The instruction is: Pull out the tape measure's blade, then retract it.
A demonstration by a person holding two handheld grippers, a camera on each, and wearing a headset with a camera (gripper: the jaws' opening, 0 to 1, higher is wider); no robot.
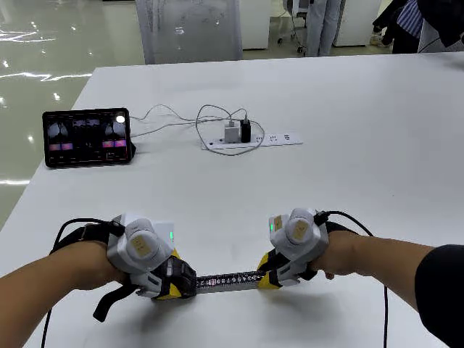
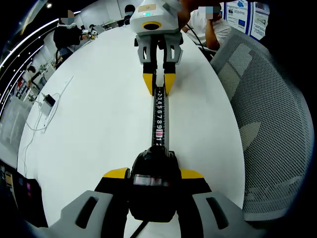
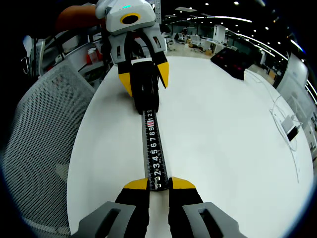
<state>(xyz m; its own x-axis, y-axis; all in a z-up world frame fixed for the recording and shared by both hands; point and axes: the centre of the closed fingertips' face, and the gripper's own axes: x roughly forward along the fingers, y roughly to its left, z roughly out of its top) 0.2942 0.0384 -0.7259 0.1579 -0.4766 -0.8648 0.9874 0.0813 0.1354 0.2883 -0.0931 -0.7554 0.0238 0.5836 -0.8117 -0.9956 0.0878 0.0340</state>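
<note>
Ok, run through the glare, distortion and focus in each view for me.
Head view: bright glare streaks the glossy floor; the white table is evenly lit, with soft shadows. Left gripper view: fisheye bows the table edge, yet the blade numerals read sharply. Right gripper view: same bowing, blade print crisp, dark background dotted with bright ceiling lights.

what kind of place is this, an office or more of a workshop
Probably an open-plan office or lab: a big white table carrying a tablet and a power strip with chargers, a mesh chair alongside, and rows of desks under ceiling lights.
</note>
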